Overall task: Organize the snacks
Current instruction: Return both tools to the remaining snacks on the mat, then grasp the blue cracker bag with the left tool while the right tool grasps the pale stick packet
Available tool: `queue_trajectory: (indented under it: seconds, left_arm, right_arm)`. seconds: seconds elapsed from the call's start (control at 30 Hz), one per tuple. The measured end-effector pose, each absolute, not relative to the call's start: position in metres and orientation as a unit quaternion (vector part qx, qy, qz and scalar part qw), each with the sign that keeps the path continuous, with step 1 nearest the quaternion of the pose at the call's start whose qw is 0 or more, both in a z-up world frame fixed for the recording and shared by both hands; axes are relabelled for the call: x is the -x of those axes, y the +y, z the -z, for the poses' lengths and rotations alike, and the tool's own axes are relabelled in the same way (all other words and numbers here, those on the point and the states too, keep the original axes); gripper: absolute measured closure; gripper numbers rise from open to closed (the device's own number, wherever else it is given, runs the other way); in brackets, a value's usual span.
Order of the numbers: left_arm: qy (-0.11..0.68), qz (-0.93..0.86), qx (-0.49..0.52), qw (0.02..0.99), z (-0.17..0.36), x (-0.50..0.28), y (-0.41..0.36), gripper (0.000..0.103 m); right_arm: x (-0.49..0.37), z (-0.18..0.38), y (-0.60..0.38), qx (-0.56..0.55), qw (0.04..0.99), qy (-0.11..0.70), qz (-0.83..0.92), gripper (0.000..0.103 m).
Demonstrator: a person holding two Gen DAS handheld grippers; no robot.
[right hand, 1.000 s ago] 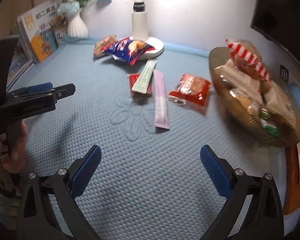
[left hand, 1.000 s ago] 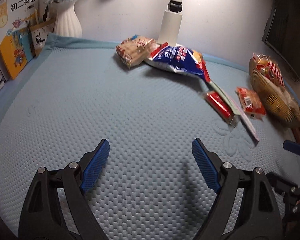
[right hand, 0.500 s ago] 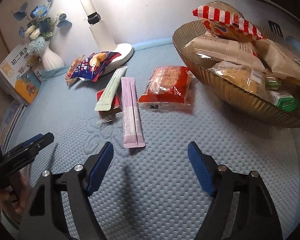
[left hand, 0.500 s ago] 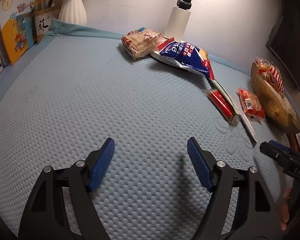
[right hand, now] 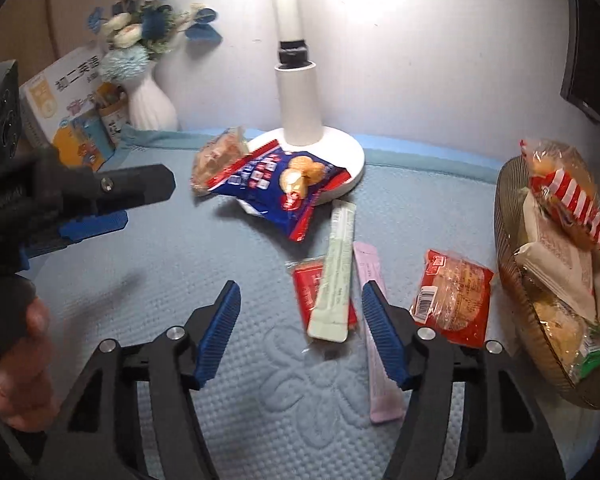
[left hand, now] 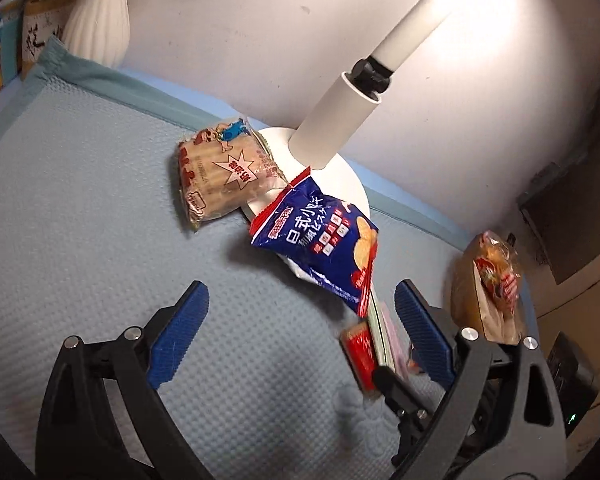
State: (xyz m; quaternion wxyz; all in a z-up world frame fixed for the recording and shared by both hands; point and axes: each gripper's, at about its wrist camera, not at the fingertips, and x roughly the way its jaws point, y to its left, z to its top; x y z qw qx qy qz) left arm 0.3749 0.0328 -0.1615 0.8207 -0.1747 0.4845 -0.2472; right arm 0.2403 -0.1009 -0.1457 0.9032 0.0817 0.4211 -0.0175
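A blue chip bag [left hand: 320,248] leans on the lamp base, with a beige biscuit pack [left hand: 220,172] to its left. My left gripper [left hand: 300,300] hovers just short of the bag, its jaws opening with nothing between them. In the right wrist view a small red packet [right hand: 306,288] lies under a green stick pack [right hand: 338,268], beside a pink stick [right hand: 376,340] and a red cake packet [right hand: 452,296]. My right gripper [right hand: 300,292] hangs over the red packet, its jaws closing, pads touching nothing. A golden bowl [right hand: 504,240] at the right holds several snacks.
A white lamp base [right hand: 340,152] stands at the back against the wall. A white vase [right hand: 150,104] and books [right hand: 60,112] fill the back left corner. A hand [right hand: 20,380] holds the left gripper at the left edge. A blue quilted mat [right hand: 160,264] covers the table.
Both grippers moved forward toward the snacks. The left one rolled and closed in on the chip bag, its jaws widening. The right one's jaws narrowed over the red packet and sticks.
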Motion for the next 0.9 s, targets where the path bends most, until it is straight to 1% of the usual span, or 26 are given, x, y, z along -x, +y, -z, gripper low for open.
queue_trajectory:
  seconds: [0.1, 0.17, 0.23, 0.27, 0.3, 0.33, 0.37, 0.4, 0.47, 0.5, 0.57, 0.67, 0.8, 0.9]
  left_arm:
    - [0.514, 0.226, 0.215, 0.799, 0.183, -0.4, 0.023, 0.01]
    - [0.521, 0.226, 0.236, 0.789, 0.193, -0.41, 0.015, 0.009]
    - [0.528, 0.222, 0.235, 0.785, 0.201, -0.418, 0.0, 0.009]
    - [0.527, 0.216, 0.23, 0.789, 0.203, -0.419, -0.006, 0.007]
    - [0.517, 0.211, 0.224, 0.799, 0.202, -0.42, -0.011, 0.007]
    - [0.51, 0.207, 0.214, 0.807, 0.199, -0.421, -0.016, 0.01]
    - [0.508, 0.208, 0.211, 0.809, 0.199, -0.422, -0.02, 0.019]
    - [0.509, 0.207, 0.21, 0.808, 0.199, -0.423, -0.023, 0.021]
    - [0.507, 0.197, 0.206, 0.814, 0.198, -0.419, -0.024, 0.031]
    - [0.501, 0.2, 0.206, 0.816, 0.198, -0.417, -0.022, 0.035]
    - [0.491, 0.213, 0.206, 0.819, 0.194, -0.411, -0.015, 0.053]
    - [0.485, 0.237, 0.174, 0.824, 0.185, -0.393, -0.006, 0.057]
    - [0.481, 0.29, 0.131, 0.817, 0.176, -0.357, 0.014, 0.058]
    - [0.491, 0.343, 0.073, 0.797, 0.172, -0.326, 0.035, 0.058]
  right_arm:
    - [-0.25, 0.168, -0.121, -0.135, 0.89, 0.435, -0.001, 0.047]
    - [-0.25, 0.175, -0.126, -0.141, 0.889, 0.436, 0.002, 0.047]
    - [-0.247, 0.176, -0.127, -0.14, 0.892, 0.429, -0.005, 0.047]
    - [-0.247, 0.176, -0.126, -0.14, 0.892, 0.429, -0.01, 0.046]
    - [-0.247, 0.175, -0.126, -0.141, 0.893, 0.428, -0.014, 0.049]
    - [-0.247, 0.176, -0.127, -0.145, 0.892, 0.428, -0.016, 0.053]
    - [-0.247, 0.179, -0.13, -0.153, 0.889, 0.431, -0.018, 0.063]
    - [-0.247, 0.18, -0.132, -0.163, 0.886, 0.434, -0.019, 0.075]
    - [-0.244, 0.181, -0.141, -0.192, 0.881, 0.432, -0.026, 0.077]
    - [-0.243, 0.181, -0.145, -0.2, 0.88, 0.43, -0.03, 0.078]
    - [-0.242, 0.181, -0.146, -0.202, 0.88, 0.43, -0.031, 0.079]
    - [-0.24, 0.181, -0.144, -0.204, 0.876, 0.435, -0.043, 0.08]
    - [-0.229, 0.174, -0.141, -0.23, 0.866, 0.439, -0.065, 0.08]
    - [-0.207, 0.166, -0.134, -0.232, 0.858, 0.45, -0.086, 0.08]
